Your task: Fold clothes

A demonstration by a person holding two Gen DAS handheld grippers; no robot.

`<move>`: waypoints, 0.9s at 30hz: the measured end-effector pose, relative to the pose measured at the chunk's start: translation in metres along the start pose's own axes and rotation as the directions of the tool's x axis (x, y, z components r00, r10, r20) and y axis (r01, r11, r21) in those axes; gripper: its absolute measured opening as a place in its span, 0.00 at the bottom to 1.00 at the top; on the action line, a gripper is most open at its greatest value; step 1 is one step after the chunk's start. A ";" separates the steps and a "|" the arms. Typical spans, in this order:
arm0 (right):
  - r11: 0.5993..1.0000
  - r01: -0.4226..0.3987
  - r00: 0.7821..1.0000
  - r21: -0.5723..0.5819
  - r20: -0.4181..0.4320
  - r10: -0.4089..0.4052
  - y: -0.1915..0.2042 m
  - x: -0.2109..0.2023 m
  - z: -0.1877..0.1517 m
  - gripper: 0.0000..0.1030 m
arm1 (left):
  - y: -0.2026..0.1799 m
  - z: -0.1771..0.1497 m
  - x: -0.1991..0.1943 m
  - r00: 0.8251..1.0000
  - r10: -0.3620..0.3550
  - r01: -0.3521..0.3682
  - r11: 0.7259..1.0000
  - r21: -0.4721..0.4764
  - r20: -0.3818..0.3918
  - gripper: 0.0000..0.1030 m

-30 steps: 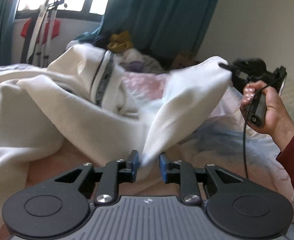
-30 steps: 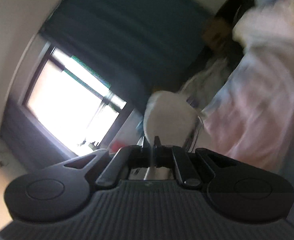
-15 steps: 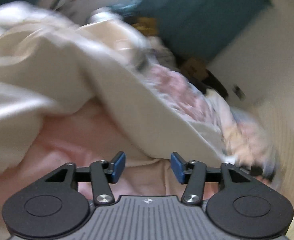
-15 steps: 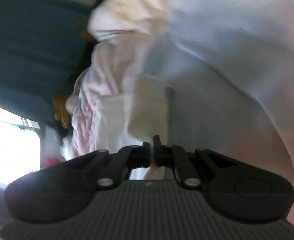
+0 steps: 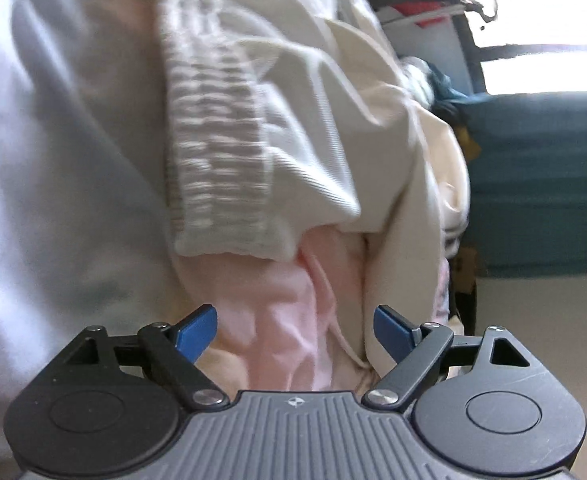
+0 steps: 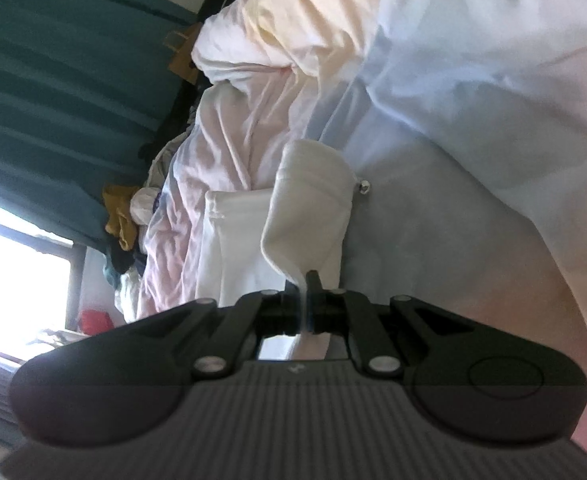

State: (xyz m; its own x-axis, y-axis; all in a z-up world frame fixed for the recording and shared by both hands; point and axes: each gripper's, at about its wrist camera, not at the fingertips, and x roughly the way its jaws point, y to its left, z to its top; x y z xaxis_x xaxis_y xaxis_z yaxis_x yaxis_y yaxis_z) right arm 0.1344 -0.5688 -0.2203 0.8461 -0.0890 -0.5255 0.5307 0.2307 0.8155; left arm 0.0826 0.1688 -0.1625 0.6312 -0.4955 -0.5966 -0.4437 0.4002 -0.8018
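The left gripper (image 5: 295,330) stands with its blue-tipped fingers (image 5: 195,332) wide apart and nothing between them; just beyond the gap lies rumpled pink bedding (image 5: 289,312). Past that, a cream sweatshirt (image 5: 317,120) is heaped on the bed, its ribbed hem (image 5: 221,152) nearest the gripper and a ribbed fold of the same cloth to the right of the hem. Left of the sweatshirt spreads a pale grey-blue sheet (image 5: 53,140). Beyond the sweatshirt, on the right, hangs a teal curtain (image 5: 541,184), with a bright window (image 5: 553,68) past it.

The right gripper (image 6: 304,298) is clamped on a thin edge of the cream sweatshirt (image 6: 309,204), jaws pressed together with the cloth running out between them. That part of the garment lies along the pale sheet (image 6: 433,220) straight ahead, a small metal snap (image 6: 364,187) showing at its far right corner. Left of the sweatshirt is crumpled pink-and-white bedding (image 6: 237,112), farther off a mustard-yellow cloth (image 6: 119,216) among piled clothes, then the teal curtain (image 6: 53,92).
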 end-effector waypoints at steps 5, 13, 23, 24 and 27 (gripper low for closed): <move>1.000 -0.005 1.000 -0.023 0.017 0.005 0.005 0.007 0.000 0.07 | 0.023 0.003 0.006 0.997 -0.024 0.035 0.990 -0.138 0.078 0.84; 0.988 -0.114 0.988 0.100 0.114 0.103 0.001 0.011 -0.006 0.07 | 0.039 0.012 -0.006 0.984 -0.062 0.102 0.965 -0.242 0.170 0.63; 0.979 -0.162 0.980 0.127 0.133 0.145 0.006 0.014 0.000 0.07 | 0.009 0.019 -0.038 0.970 -0.010 0.045 0.989 -0.140 0.242 0.31; 0.979 -0.162 0.980 0.124 0.135 0.145 0.007 0.014 0.000 0.07 | 0.001 0.020 -0.045 0.966 -0.009 0.038 0.993 -0.110 0.257 0.30; 0.980 -0.160 0.980 0.116 0.139 0.143 0.010 0.015 0.001 0.07 | -0.022 0.027 -0.073 0.955 0.005 0.006 0.999 -0.034 0.298 0.25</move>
State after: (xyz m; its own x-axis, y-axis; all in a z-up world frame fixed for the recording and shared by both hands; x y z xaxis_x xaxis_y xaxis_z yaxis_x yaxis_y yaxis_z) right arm 0.1521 -0.5692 -0.2196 0.9120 -0.1887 -0.3642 0.3906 0.1284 0.9115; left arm 0.0634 0.2166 -0.1004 0.7901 -0.2415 -0.5634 -0.4616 0.3704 -0.8061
